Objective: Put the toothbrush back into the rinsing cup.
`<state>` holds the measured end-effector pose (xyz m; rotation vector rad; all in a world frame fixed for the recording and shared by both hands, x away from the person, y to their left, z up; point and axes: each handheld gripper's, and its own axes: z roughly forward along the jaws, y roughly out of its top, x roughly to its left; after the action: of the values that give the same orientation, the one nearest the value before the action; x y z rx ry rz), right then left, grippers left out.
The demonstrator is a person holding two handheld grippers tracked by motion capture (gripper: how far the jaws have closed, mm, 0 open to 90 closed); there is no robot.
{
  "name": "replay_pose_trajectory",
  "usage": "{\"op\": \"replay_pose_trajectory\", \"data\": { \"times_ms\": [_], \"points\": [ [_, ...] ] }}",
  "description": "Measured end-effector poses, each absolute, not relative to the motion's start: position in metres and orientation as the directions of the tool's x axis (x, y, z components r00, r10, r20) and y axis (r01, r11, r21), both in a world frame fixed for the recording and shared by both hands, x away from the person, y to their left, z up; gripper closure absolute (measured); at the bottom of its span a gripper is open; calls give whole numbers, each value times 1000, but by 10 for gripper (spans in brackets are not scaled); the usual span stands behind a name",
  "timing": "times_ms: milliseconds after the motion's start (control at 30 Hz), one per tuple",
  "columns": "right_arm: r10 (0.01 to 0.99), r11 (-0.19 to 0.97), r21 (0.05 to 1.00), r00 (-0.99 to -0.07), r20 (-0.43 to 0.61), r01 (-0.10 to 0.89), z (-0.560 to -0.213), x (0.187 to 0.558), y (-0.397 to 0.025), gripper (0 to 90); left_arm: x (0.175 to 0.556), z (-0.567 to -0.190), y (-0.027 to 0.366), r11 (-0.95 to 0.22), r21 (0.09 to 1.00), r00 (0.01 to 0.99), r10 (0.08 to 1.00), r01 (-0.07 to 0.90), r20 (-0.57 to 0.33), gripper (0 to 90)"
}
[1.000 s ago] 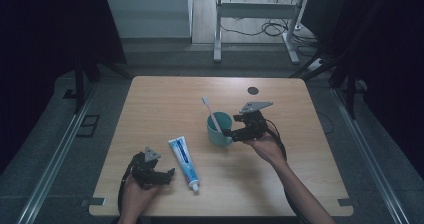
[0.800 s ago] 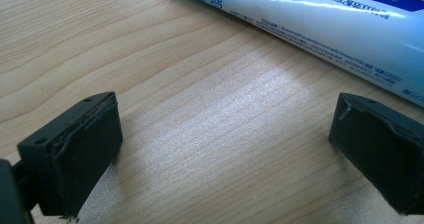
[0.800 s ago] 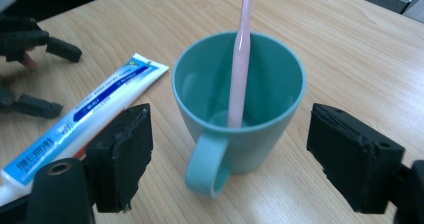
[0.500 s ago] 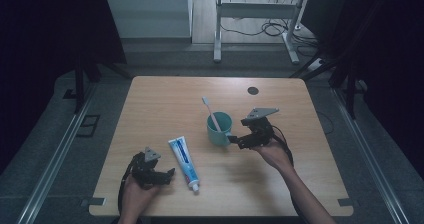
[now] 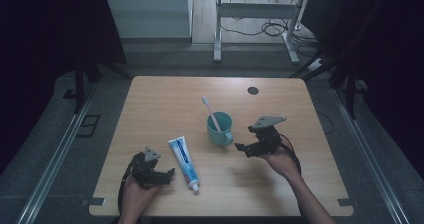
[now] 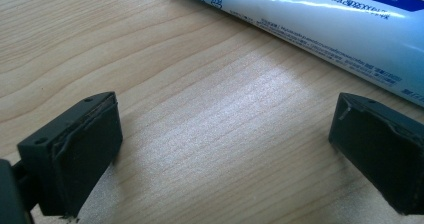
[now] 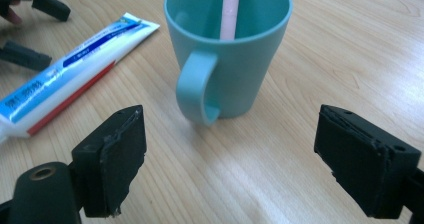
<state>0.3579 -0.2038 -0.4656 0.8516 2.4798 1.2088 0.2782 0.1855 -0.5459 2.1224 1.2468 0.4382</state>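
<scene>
A teal mug [image 5: 220, 129] [image 7: 227, 54] stands near the table's middle with a pink toothbrush [image 5: 211, 113] [image 7: 230, 9] leaning in it; its handle faces my right gripper. My right gripper [image 5: 245, 150] [image 7: 250, 159] is open just right of the mug, jaws wide apart with nothing between them. A white and blue toothpaste tube [image 5: 183, 163] [image 6: 320, 24] [image 7: 65, 74] lies flat, cap toward the front edge. Left of the tube my left gripper [image 5: 167, 176] [image 6: 225, 149] rests low over the wood, open, with bare table between its jaws.
The wooden table [image 5: 165, 104] has a dark round hole [image 5: 253, 90] at the back right. Beyond its far edge stand a metal frame's legs [image 5: 218, 34] and cables on the floor [image 5: 270, 29]. Rails run along both sides.
My right gripper has drawn back from the mug, moving right and toward the front edge. The left gripper, tube and mug have stayed put.
</scene>
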Motion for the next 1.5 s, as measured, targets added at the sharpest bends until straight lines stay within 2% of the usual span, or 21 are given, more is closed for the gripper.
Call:
{"op": "replay_pose_trajectory", "data": {
  "times_ms": [733,1100,1500],
  "points": [
    [637,510,756,-771,-12,410,-491,327,-239,127,278,-546,186,-356,664,498,867,658,-29,5],
    [663,486,753,-748,13,444,-514,310,-261,128,279,-546,186,-361,664,502,864,654,-25,6],
    [661,514,719,-750,15,468,-538,303,-262,128,279,-546,186,-361,664,502,865,655,-25,6]
  ]
}}
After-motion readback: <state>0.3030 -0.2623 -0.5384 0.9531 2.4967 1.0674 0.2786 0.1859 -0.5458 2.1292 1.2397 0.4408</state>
